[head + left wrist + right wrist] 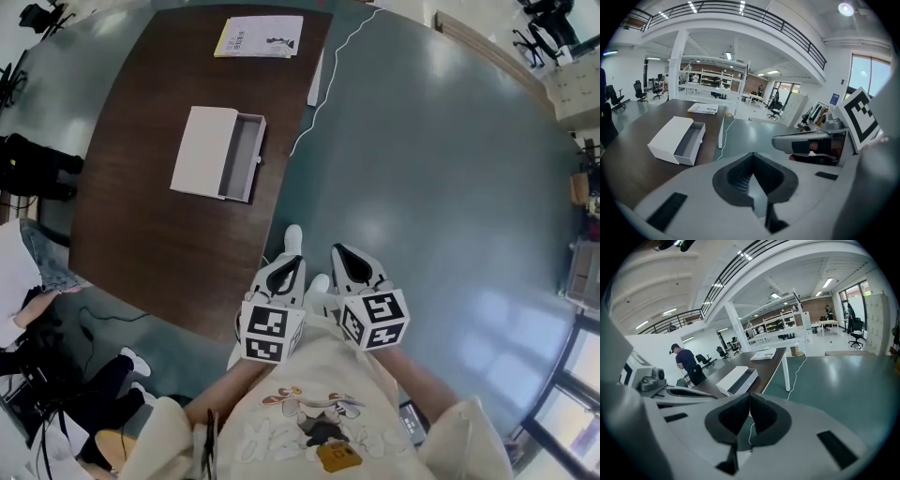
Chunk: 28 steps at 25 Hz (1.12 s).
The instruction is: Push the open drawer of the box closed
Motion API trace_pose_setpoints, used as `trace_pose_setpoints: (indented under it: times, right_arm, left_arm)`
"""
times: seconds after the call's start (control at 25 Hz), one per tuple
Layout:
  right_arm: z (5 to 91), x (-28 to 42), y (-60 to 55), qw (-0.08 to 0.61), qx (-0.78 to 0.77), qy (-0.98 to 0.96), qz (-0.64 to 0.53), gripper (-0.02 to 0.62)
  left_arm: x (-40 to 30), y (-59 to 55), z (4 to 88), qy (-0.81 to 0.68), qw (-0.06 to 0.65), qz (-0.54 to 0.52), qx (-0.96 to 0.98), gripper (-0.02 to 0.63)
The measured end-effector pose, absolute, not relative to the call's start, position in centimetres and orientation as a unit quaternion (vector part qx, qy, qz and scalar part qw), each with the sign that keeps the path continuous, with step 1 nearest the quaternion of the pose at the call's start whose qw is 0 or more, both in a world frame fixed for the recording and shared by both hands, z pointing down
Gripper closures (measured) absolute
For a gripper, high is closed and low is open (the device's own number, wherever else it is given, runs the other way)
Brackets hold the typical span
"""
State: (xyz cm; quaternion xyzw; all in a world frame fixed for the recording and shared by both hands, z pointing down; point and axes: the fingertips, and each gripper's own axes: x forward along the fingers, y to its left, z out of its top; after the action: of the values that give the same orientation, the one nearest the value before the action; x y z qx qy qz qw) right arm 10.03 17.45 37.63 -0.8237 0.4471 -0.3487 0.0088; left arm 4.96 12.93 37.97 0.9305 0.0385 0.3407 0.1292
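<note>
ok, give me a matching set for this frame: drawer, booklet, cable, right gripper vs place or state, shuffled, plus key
1 drawer
2 booklet
3 white cable
4 right gripper

A lies on the green floor
B jaws together, nothing between them
C far end of the table
D pulled out of the white box

Pairs: 1-D, 2-C, 3-A, 4-B

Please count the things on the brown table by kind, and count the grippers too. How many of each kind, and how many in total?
Box: 1
Booklet: 1
Grippers: 2, the left gripper and the right gripper
Total: 4
</note>
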Motion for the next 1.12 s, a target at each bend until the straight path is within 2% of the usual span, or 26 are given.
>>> trace_pose_setpoints:
  times: [0.56,1.12]
  right_arm:
    - [38.2,16.0,10.5,-0.053,-0.803,0.472,-0.359,0.588]
    - [38.9,17.2,7.1,-0.094,-0.753,0.539,-0.365,0.588]
  left_arm:
    - [11.0,5.5,38.5,0.017,0.173,0.33,0.928,0.6]
    - [11.2,2.9,39.0,-0.058,0.209,0.326,0.92,0.6]
